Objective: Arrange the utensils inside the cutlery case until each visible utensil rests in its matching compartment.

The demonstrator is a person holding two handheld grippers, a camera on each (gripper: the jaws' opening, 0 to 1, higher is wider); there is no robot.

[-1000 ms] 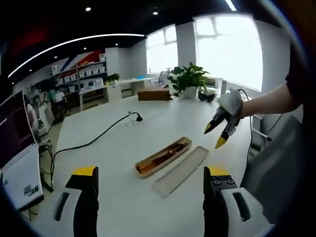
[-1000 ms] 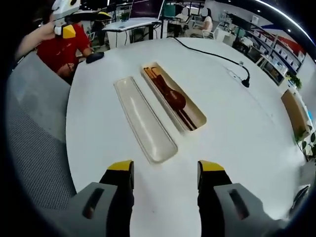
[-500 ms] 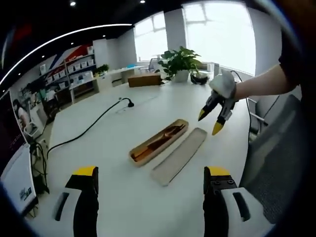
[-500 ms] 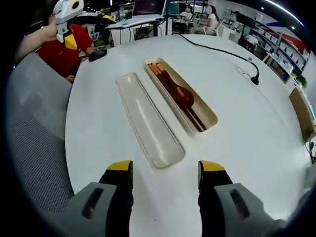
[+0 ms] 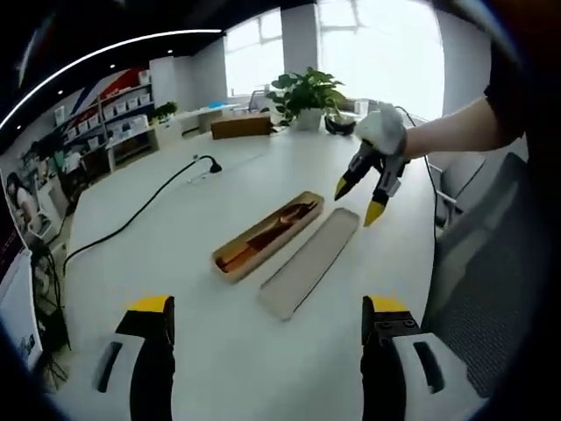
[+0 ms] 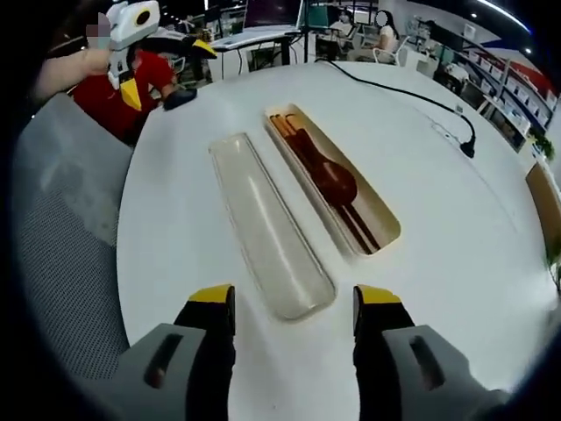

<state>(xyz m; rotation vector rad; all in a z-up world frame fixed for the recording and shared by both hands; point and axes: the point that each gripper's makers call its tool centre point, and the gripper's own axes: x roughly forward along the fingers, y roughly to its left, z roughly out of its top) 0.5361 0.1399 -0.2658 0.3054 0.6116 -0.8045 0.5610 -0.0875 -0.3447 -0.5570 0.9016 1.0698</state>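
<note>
On the round white table (image 6: 456, 219), the translucent oblong lid (image 6: 267, 224) lies at 9 o'clock of the tan cutlery case (image 6: 333, 180) holding dark wooden utensils (image 6: 329, 175), both ahead of the wide-open right gripper (image 6: 285, 303) and wide-open left gripper (image 5: 267, 311).

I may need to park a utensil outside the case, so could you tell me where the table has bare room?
Bare table lies between the case and the cable, and between the lid and the near edge by the chair. It is crowded only where lid and case lie side by side.
</note>
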